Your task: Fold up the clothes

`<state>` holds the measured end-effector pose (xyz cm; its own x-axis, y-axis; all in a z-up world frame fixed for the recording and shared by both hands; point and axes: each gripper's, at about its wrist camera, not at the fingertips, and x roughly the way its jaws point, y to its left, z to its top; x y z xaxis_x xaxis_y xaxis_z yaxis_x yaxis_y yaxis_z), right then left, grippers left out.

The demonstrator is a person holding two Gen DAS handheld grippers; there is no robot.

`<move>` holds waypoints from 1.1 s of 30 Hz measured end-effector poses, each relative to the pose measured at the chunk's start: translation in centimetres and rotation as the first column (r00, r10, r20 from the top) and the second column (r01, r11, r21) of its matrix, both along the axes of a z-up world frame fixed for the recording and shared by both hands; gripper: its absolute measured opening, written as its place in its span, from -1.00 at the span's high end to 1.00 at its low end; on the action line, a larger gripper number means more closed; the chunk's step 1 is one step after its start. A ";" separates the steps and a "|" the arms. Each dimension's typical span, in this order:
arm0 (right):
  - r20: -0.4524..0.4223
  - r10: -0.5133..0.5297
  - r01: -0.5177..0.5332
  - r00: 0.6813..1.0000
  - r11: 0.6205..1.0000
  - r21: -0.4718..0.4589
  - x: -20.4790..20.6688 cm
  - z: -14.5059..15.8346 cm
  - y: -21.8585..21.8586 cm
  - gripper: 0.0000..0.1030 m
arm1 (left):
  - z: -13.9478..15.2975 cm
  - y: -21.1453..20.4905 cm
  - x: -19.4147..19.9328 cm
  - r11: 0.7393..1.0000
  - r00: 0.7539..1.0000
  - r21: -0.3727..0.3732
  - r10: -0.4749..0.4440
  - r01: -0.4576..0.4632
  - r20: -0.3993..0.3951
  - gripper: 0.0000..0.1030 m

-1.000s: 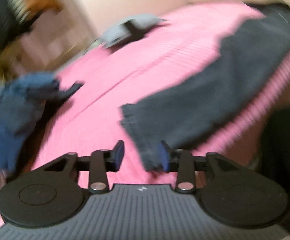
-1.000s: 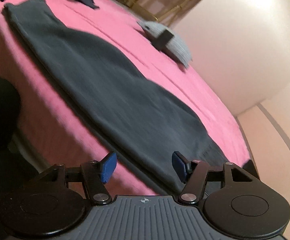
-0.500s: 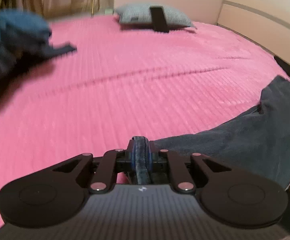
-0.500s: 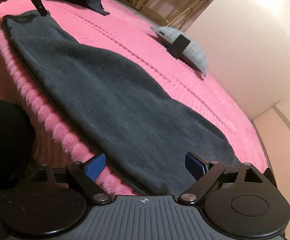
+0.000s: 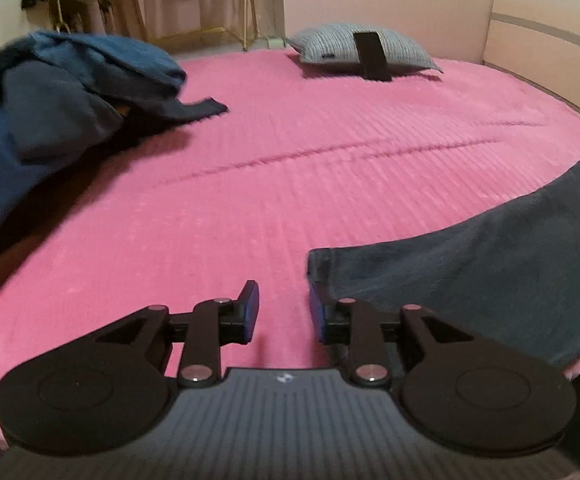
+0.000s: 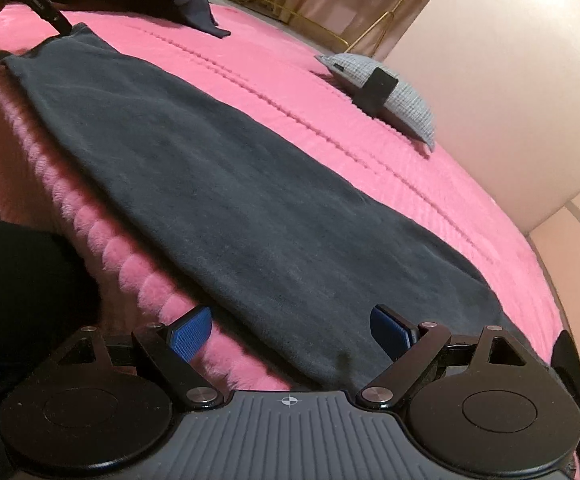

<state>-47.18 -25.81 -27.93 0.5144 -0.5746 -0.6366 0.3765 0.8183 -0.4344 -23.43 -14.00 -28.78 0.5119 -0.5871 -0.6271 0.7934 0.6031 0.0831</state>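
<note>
A dark grey garment lies flat and stretched along the near edge of the pink bed. In the left wrist view its hemmed end lies just right of my left gripper, which is open and empty, its right finger beside the hem corner. My right gripper is open wide at the garment's other end, with the cloth edge lying between its fingers. The left gripper's tip also shows in the right wrist view, at the garment's far corner.
A heap of blue and dark clothes lies on the bed's left side. A grey pillow with a black strap sits at the far side. A headboard is at the right. A gold rack stands beyond the bed.
My left gripper was shut on the garment's hem half a second ago; now it has opened and the hem lies on the bed. My right gripper has opened wider.
</note>
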 end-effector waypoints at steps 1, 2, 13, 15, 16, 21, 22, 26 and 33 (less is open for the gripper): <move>0.019 -0.027 0.026 0.999 0.999 0.031 -0.4 0.0 -0.5 -0.71 | 0.3 0.4 -0.6 1.000 1.000 0.006 -0.007 0.007 0.023 0.58; 0.039 -0.059 0.056 0.998 0.996 0.069 -0.9 -0.1 -1.1 -0.71 | 0.7 0.7 -1.4 0.999 0.999 0.007 -0.033 0.033 0.039 0.58; 0.196 -0.424 0.337 0.884 0.870 0.360 -6.6 2.0 -7.4 -0.71 | 0.0 -4.4 -7.8 0.934 0.945 0.154 -0.327 0.321 0.018 0.51; 0.230 -0.452 0.360 0.862 0.864 0.351 -7.9 3.2 -8.0 -0.71 | 1.8 -6.4 -8.0 0.924 0.930 0.134 -0.365 0.357 0.035 0.45; 0.246 -0.471 0.375 0.847 0.858 0.351 -8.5 3.7 -8.5 -0.71 | 2.7 -8.1 -8.1 0.913 0.918 0.121 -0.395 0.389 0.032 0.40; 0.318 -0.553 0.424 0.770 0.816 0.392 -11.9 5.4 -12.9 -0.71 | 5.6 -19.3 -8.9 0.819 0.820 0.048 -0.572 0.572 -0.016 0.17; 0.322 -0.547 0.423 0.773 0.822 0.381 -12.2 5.6 -13.9 -0.71 | 5.7 -22.5 -9.0 0.790 0.790 0.029 -0.612 0.613 -0.037 0.16; 0.306 -0.511 0.417 0.803 0.850 0.323 -13.3 5.9 -20.0 -0.71 | 4.7 -35.2 -10.7 0.704 0.691 -0.067 -0.708 0.707 -0.142 0.16; 0.244 -0.567 0.461 0.787 0.803 0.377 -15.4 4.7 -31.0 -0.71 | 1.7 -53.2 -12.9 0.643 0.557 -0.150 -0.739 0.751 -0.379 0.17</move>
